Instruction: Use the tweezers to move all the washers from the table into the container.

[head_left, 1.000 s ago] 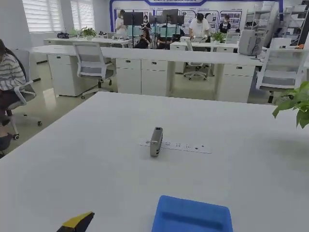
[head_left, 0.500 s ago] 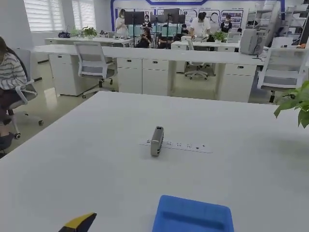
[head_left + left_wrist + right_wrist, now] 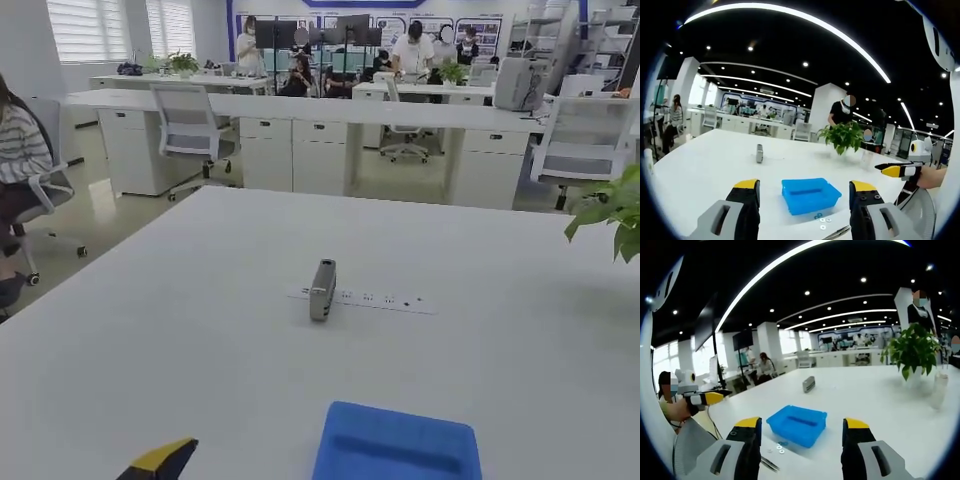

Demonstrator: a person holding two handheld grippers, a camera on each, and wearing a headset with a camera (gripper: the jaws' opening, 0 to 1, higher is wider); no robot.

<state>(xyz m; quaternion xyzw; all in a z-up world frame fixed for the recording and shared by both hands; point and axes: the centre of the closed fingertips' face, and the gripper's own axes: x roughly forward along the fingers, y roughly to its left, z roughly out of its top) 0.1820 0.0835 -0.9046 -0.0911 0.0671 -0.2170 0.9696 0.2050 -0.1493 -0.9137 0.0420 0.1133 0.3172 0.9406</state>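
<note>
The left gripper (image 3: 805, 186) has its yellow-tipped jaws spread wide with nothing between them; the right gripper (image 3: 801, 423) is just as wide apart and holds nothing. In the head view the yellow jaw tip of a gripper (image 3: 160, 459) pokes in at the bottom edge, and I cannot tell which side it belongs to. Nearest the jaws, on the white table (image 3: 705, 170), lie the tweezers (image 3: 769, 464), a thin metal strip just beside the washers (image 3: 822, 219); these sit in a small loose scatter on the tabletop, just in front of the blue container (image 3: 810, 194) and outside it. Beyond the container, well apart, a grey adapter (image 3: 322, 290) stands upright on a white power strip (image 3: 385, 300); a potted plant (image 3: 912, 352) stands further off on the table; behind are desks, office chairs (image 3: 190, 130) and seated people.
</note>
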